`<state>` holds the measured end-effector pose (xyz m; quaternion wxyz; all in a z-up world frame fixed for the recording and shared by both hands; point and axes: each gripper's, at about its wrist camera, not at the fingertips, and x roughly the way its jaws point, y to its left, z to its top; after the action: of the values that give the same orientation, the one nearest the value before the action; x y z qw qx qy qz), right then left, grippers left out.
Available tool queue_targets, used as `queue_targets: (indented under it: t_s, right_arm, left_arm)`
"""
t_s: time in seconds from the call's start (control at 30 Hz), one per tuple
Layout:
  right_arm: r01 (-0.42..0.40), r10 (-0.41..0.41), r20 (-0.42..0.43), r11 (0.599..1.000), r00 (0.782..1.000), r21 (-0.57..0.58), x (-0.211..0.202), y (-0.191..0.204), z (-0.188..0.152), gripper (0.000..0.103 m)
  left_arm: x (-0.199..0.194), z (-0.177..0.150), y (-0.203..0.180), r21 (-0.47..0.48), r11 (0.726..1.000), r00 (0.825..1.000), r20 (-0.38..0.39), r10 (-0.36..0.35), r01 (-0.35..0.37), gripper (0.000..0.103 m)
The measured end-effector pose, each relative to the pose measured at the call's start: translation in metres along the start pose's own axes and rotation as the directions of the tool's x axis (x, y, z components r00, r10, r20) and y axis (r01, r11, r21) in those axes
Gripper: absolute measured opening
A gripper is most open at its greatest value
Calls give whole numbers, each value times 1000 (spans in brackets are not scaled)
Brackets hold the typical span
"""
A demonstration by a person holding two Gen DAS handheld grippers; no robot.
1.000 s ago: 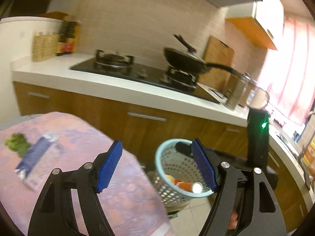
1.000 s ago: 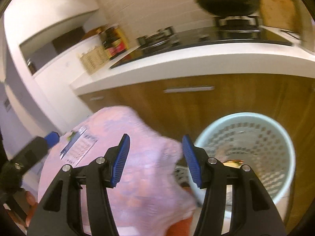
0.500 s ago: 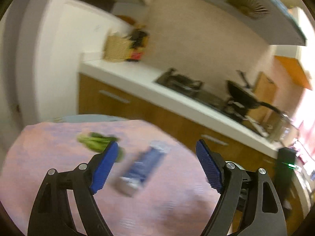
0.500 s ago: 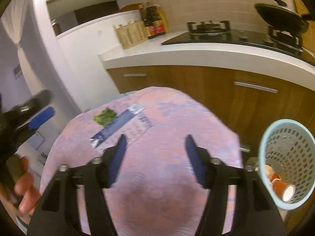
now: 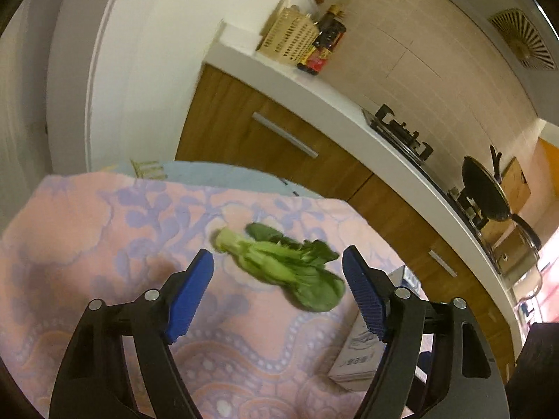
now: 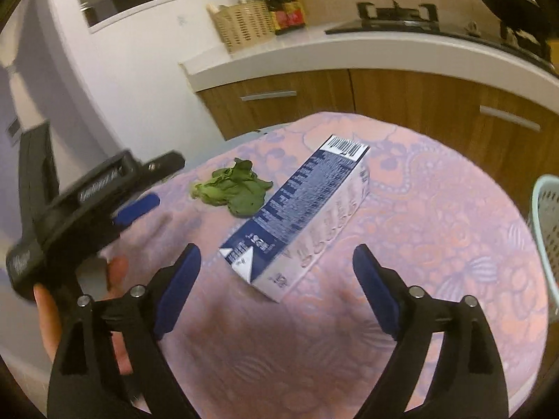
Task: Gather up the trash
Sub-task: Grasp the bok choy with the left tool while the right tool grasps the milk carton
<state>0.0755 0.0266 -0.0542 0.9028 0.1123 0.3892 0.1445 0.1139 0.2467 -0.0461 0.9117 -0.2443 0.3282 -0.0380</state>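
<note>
A green leafy vegetable scrap lies on the pink patterned tablecloth. My left gripper is open and empty, hovering just short of it, jaws either side. A blue-and-white carton lies flat beside the greens; its end also shows in the left wrist view. My right gripper is open and empty, just in front of the carton's near end. The left gripper shows at the left of the right wrist view. The pale blue perforated trash basket is at the table's right edge.
Behind the table runs a kitchen counter with wooden cabinets, a gas stove, a black pan, a wicker basket and sauce bottles. A white wall column stands at the left.
Both grippers swung left, away from the trash basket, to the table. The left one closed in on the greens; the right one closed in on the carton. Both stayed open.
</note>
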Motion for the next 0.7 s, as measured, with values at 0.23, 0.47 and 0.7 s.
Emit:
queue_targets:
  t_s: [0.23,0.47,0.7]
  right_arm:
    - [124,-123,12,992,992,-4,21,10,2,89]
    - [121,-120,-23,993,992,18,13,-35,8,50]
    - [84,-84,-20,996,996,-38,0,-62,12,37]
  left_arm:
    - [2,2,25,-92,996,1000,-7,-2,1,73]
    - [19,4,21,-83,997,998,-69,-11,6,73]
    - [46,36,17,-16,999,990,-137,34,-36,73]
